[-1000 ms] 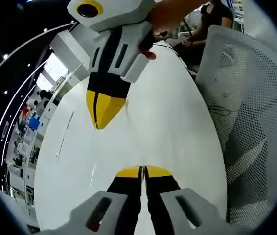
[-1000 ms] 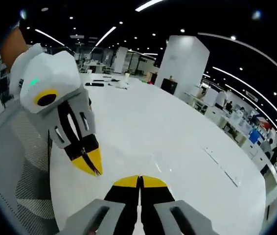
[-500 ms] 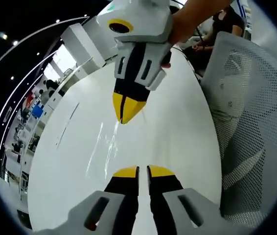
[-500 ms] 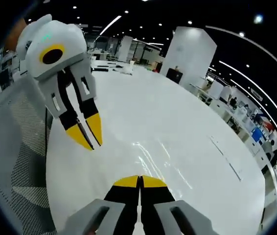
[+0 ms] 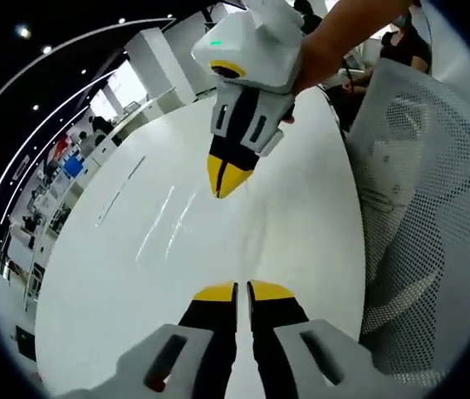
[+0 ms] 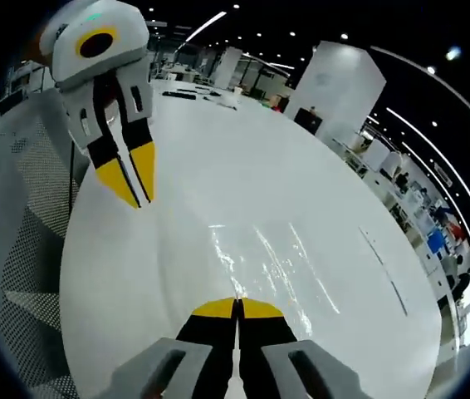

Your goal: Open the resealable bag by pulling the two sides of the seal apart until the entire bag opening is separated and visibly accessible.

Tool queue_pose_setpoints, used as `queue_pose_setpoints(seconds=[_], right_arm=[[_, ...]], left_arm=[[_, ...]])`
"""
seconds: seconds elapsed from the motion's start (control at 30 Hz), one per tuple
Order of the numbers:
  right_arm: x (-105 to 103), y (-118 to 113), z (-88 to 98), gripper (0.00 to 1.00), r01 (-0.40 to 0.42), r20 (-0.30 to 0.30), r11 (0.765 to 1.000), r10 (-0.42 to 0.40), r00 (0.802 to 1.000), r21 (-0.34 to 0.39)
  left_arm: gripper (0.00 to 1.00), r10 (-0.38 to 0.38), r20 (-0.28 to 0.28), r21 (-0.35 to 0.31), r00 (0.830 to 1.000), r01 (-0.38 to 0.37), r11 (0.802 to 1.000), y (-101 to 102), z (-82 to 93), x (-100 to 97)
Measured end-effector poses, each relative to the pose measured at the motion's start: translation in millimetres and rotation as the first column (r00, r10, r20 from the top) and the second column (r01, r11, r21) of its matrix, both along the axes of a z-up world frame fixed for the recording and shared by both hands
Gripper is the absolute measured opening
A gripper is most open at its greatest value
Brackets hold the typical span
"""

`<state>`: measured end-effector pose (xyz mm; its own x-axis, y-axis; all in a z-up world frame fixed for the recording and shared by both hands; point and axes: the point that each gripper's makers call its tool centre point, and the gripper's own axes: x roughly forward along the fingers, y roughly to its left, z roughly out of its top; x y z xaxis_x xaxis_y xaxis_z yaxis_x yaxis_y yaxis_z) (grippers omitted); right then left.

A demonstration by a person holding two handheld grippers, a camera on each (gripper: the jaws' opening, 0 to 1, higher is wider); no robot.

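Your two grippers have drawn further apart over the last second, and that matters because the clear resealable bag [image 6: 260, 258] is what hangs between them. In the right gripper view it shows as a glossy, streaked film stretched over the white table [image 6: 318, 166], running from the tips of your right gripper [image 6: 237, 306] up toward the left gripper [image 6: 131, 179], and those streaks are now far plainer than they were a second ago, when the film was barely visible. In the left gripper view the same faint sheen [image 5: 173, 220] lies between your left gripper [image 5: 242, 289] and the right gripper [image 5: 227, 176], which has lifted away toward the mesh chair [image 5: 422, 208]. Your right tongs sit pressed together, seemingly pinching one side of the film; your left tongs show a thin slit between the yellow tips, most likely nipping the other side, though the plastic is too clear to confirm exactly where each grip lands. The widening gap suggests the seal is being drawn open, but you cannot yet tell from here whether the whole mouth has parted, so keep the pull even and watch the corners.
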<state>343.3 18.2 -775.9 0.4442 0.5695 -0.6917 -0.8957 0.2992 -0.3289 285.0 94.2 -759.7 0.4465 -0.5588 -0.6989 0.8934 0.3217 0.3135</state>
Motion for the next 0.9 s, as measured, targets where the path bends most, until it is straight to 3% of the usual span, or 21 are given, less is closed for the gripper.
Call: queue_pose_setpoints(seconds=[0.3,0.33,0.4,0.5,0.9], right_arm=[[-6,1,-12.2,0.00,0.021,-0.088,1.000,-0.020,0.996,0.008],[-11,0,-17.0,0.02,0.048,-0.146,0.998,-0.043,0.988,0.028],[-14,-1,-21.4,0.05,0.069,-0.197,0.997,-0.060,0.979,0.040],[-13,-4,-22.1,0.06,0.065,-0.178,0.998,-0.059,0.982,0.025],[-23,-9,-17.2,0.28,0.086,-0.248,0.993,-0.063,0.967,0.084]], left_arm=[[0.02,0.014,-0.009,0.000,1.000,-0.014,1.000,2,-2.6,0.2],[0.02,0.016,-0.012,0.001,1.000,-0.016,1.000,3,-3.7,-0.1],[0.02,0.018,-0.017,0.001,1.000,-0.018,1.000,3,-4.9,-0.9],[0.02,0.016,-0.023,0.010,1.000,-0.015,1.000,4,-6.9,-3.0],[0.03,0.018,-0.029,0.020,0.999,-0.017,1.000,7,-9.8,-4.9]])
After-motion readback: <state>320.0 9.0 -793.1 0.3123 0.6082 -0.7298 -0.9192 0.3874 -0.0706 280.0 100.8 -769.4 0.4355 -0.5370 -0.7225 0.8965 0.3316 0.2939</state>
